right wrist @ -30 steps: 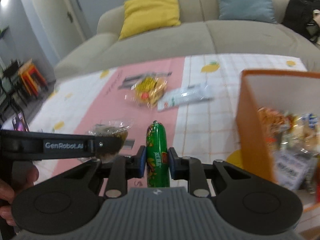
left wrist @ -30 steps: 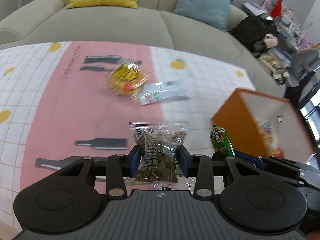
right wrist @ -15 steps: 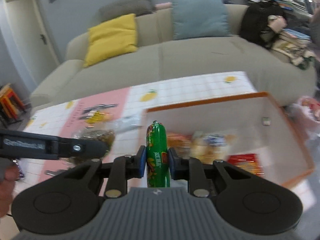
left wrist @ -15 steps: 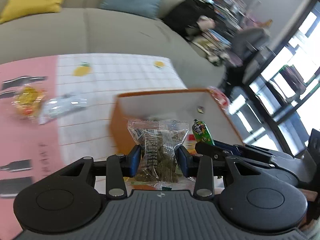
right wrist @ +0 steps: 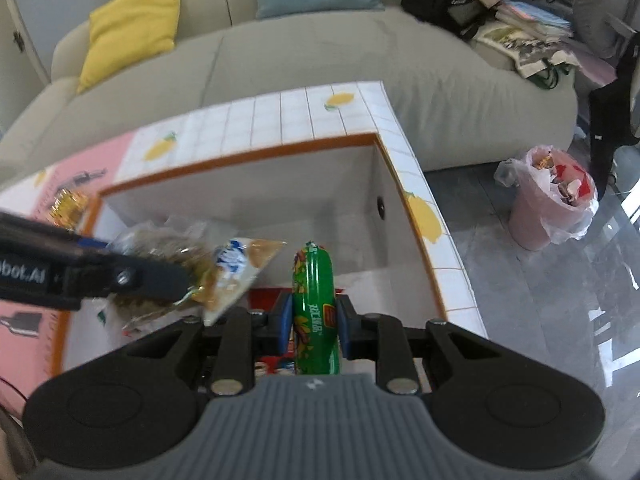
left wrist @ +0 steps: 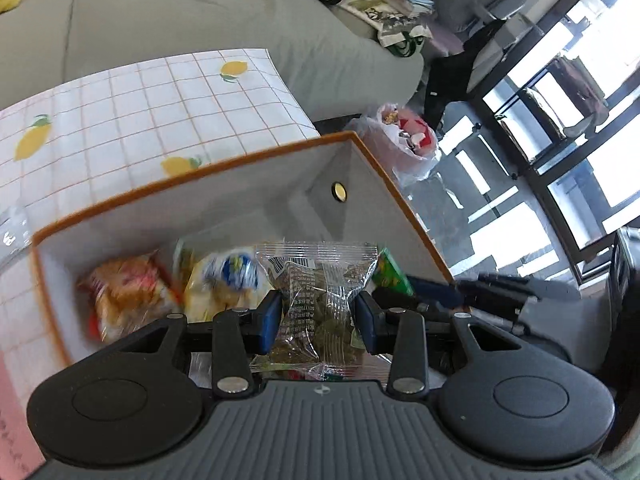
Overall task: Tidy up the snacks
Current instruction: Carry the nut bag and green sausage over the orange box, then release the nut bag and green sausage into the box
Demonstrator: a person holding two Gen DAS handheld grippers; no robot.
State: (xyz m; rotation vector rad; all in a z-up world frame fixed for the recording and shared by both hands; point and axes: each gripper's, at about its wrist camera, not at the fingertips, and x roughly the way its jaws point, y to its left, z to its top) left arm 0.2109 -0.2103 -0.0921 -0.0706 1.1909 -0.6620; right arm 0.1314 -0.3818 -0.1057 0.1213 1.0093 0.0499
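My left gripper (left wrist: 318,318) is shut on a clear packet of greenish-brown snack (left wrist: 320,300) and holds it over the open orange-rimmed box (left wrist: 192,176). My right gripper (right wrist: 312,322) is shut on a green sausage stick (right wrist: 314,304), also over the box (right wrist: 248,160). Inside the box lie an orange packet (left wrist: 128,296), a yellow-and-blue packet (left wrist: 224,280) and a red packet (right wrist: 264,296). The left gripper shows in the right wrist view (right wrist: 132,280), with its packet (right wrist: 160,244). The right gripper's fingers (left wrist: 436,292) and the green stick's tip (left wrist: 390,276) show in the left wrist view.
The box stands at the right corner of a table with a lemon-print grid cloth (right wrist: 280,116) and a pink mat (right wrist: 24,344). A yellow snack packet (right wrist: 66,206) lies left of the box. A grey sofa (right wrist: 312,60) is behind; a pink-lined bin (right wrist: 548,196) stands on the floor.
Both grippers have swung right from the table's middle with their snacks, and now hang over the open box, closer and lower than half a second ago.
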